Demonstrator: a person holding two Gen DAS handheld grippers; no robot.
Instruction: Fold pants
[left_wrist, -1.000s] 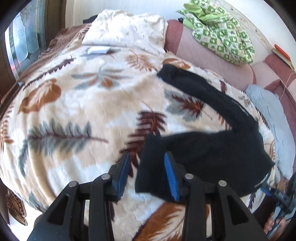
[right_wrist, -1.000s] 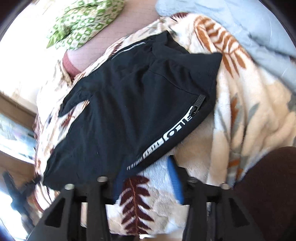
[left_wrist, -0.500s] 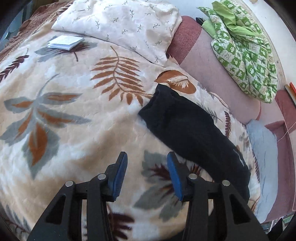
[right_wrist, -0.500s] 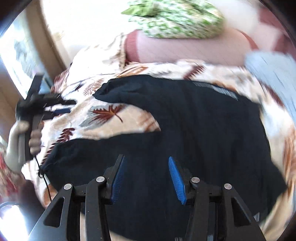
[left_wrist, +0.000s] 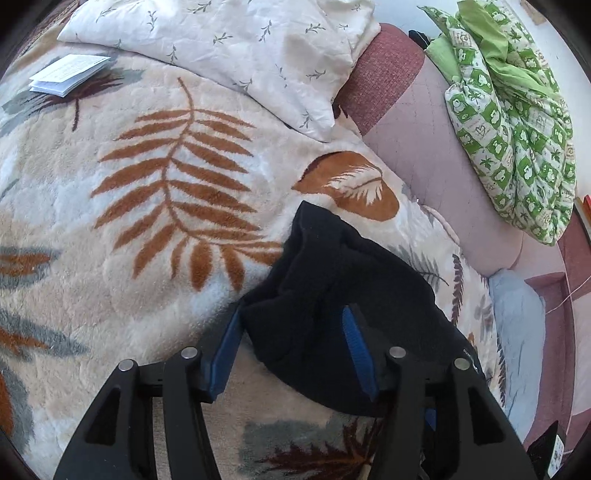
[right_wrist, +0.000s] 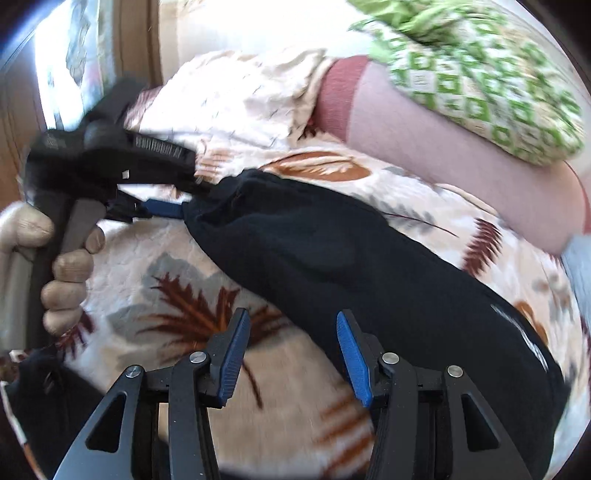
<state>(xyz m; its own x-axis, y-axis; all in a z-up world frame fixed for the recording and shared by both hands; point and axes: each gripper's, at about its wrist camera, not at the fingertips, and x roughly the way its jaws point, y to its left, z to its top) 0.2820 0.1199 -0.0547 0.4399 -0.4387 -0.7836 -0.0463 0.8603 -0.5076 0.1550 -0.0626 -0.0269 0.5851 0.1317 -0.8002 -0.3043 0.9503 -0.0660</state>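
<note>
Beside black pants (left_wrist: 332, 295): white pillow (left_wrist: 240, 48), booklet (left_wrist: 68, 74), green quilt (left_wrist: 509, 122).

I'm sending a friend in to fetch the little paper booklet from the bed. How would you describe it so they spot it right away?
Start at the white pillow with small leaf sprigs at the head of the bed. Just beside its corner, on the plush leaf-print blanket, lies the booklet. It is the only flat, white, printed paper thing there; everything around it is soft fabric.

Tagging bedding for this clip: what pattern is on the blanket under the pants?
Cream blanket with rust and grey leaf prints; clearest in the left wrist view.
</note>
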